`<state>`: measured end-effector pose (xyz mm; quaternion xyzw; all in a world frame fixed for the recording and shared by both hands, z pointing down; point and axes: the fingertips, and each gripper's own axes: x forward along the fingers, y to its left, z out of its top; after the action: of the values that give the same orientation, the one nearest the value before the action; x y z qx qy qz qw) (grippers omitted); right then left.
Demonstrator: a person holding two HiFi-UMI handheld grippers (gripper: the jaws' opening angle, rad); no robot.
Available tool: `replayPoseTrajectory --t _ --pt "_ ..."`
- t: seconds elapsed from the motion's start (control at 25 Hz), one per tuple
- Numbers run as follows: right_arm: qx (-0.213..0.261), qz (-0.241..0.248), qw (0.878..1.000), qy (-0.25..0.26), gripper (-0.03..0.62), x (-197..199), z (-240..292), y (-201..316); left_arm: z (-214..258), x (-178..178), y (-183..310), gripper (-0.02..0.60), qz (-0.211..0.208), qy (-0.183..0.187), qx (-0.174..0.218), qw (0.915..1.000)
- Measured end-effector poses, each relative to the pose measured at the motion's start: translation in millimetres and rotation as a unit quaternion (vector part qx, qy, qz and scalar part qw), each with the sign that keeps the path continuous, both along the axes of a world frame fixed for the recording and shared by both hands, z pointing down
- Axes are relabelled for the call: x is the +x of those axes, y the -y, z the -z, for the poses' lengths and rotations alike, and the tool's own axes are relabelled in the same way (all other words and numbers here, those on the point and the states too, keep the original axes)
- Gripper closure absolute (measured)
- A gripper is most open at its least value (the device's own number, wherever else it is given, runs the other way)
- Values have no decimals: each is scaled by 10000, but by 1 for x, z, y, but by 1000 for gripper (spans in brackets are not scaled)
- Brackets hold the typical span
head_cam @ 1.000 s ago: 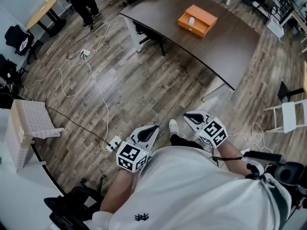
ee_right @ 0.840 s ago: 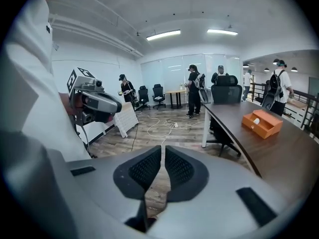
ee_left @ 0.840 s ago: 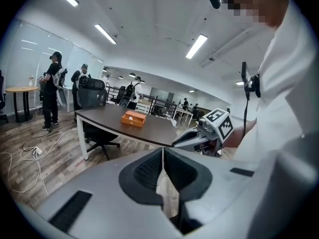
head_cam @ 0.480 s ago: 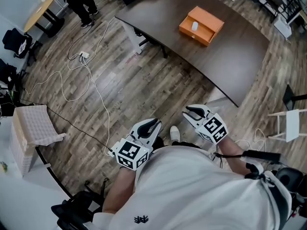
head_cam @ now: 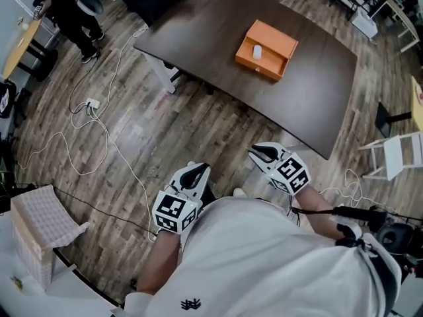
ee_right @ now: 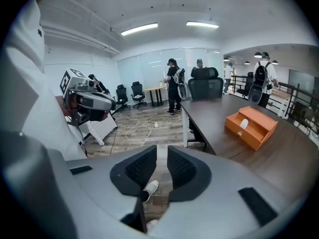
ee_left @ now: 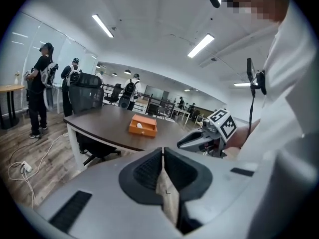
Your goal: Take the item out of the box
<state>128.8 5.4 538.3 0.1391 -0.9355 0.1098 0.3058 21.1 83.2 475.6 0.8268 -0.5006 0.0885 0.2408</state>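
Your left gripper (head_cam: 196, 172) has its jaws together, nothing in them. Your right gripper (head_cam: 256, 152) has jaws slightly apart and closing on nothing. Both are held near your body, well apart from the bench (head_cam: 198, 38). The white item (head_cam: 258, 52) lies inside the orange box (head_cam: 277, 43) on the far bench.

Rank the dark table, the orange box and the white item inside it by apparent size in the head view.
1. dark table, by far the largest.
2. orange box.
3. white item, smallest, lying in the box.
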Motion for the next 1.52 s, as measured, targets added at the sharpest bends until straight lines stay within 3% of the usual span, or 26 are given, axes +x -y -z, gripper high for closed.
replayPoseTrajectory --t 0.28,0.44,0.68,1.0,1.24,1.52 --pt "52 -995 9950 -26 533 -70 2 84 8 -91 65 571 -834 -11 75 9965" --pt "105 -1654 9861 -103 533 -84 -1 129 0 -127 85 571 -1172 22 -2 9931" --pt "-88 -2464 9690 -175 494 -71 -11 201 2 -155 118 571 -1088 -121 12 9940" --pt "-27 -2996 9531 -439 455 -54 -37 346 5 -188 199 571 -622 50 -65 9980" --pt "-261 -3192 9448 -689 433 -39 -73 433 7 -184 266 571 -483 136 -162 9986" --pt "-656 -3373 9324 -1116 400 -23 -119 492 5 -172 326 571 -393 199 -296 9986"
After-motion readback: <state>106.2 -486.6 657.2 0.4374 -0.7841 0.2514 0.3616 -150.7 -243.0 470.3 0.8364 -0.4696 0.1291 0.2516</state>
